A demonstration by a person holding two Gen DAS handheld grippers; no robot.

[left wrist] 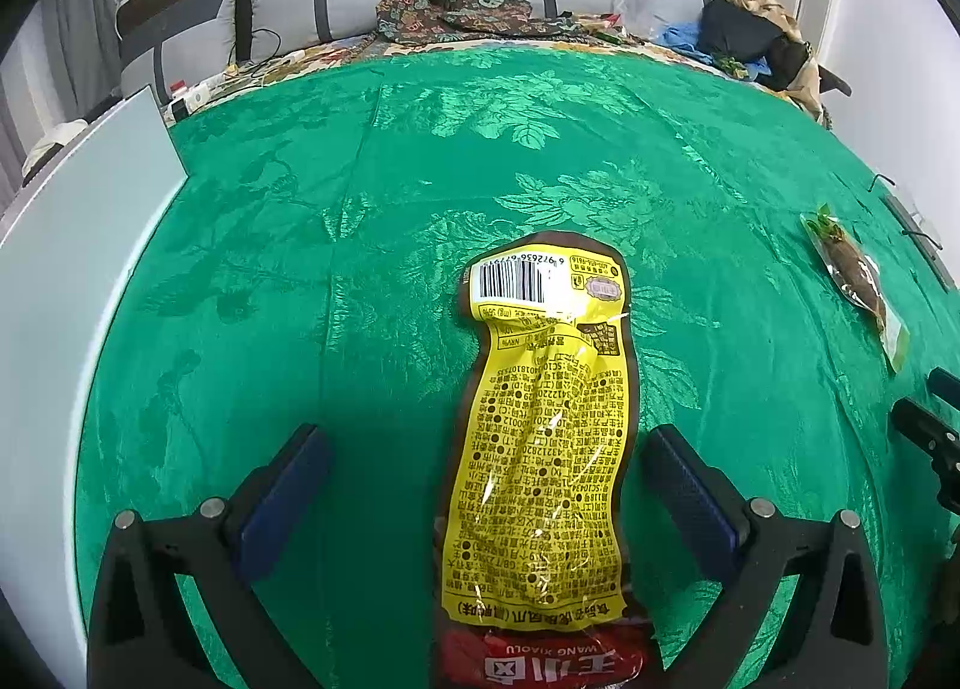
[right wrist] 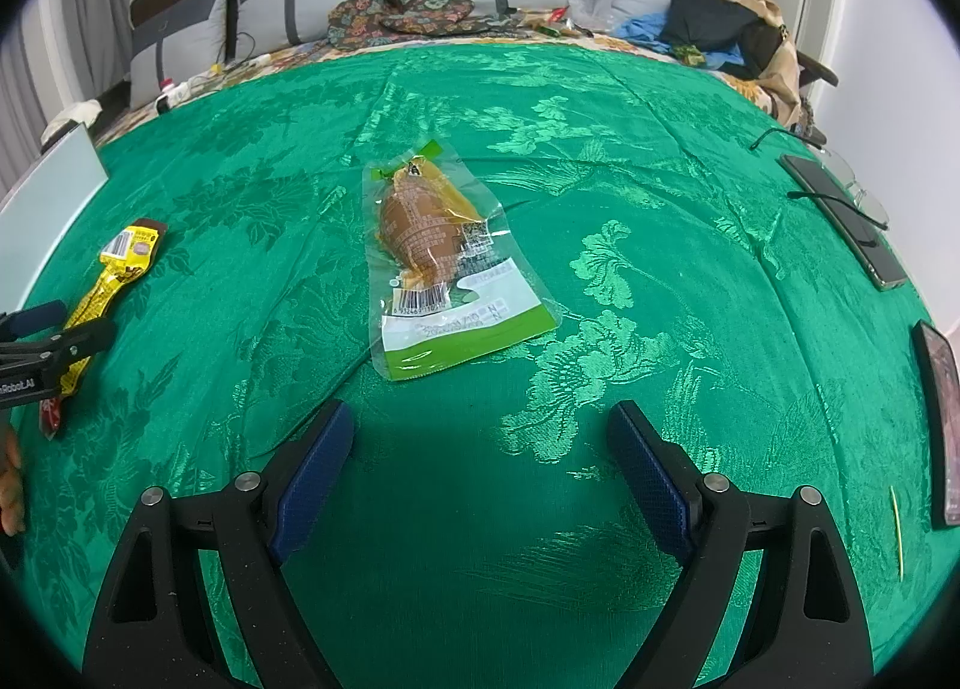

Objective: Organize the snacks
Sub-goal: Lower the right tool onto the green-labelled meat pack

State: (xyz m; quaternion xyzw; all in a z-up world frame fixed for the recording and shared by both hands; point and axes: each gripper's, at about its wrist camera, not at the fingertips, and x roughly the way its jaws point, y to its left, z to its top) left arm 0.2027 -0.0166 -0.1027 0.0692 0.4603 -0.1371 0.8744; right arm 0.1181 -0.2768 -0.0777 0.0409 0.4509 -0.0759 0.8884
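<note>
A long yellow snack packet (left wrist: 540, 449) with a barcode end and a red end lies flat on the green tablecloth (left wrist: 300, 269). It runs lengthwise between the fingers of my left gripper (left wrist: 486, 437), which is open wide, both blue pads clear of the packet. In the right wrist view the same packet (right wrist: 114, 275) and left gripper (right wrist: 60, 329) show at the far left. My right gripper (right wrist: 480, 419) is open over bare cloth. Ahead of it lies a clear, green-edged packet (right wrist: 444, 257) holding a brown snack, also seen far right (left wrist: 858, 281).
A white board (left wrist: 72, 269) stands along the table's left edge. Two dark phones (right wrist: 846, 215) with a cable, glasses and a further dark slab (right wrist: 942, 419) lie at the right edge, near a thin yellow stick (right wrist: 897, 533). A sofa with cushions and clothes is behind.
</note>
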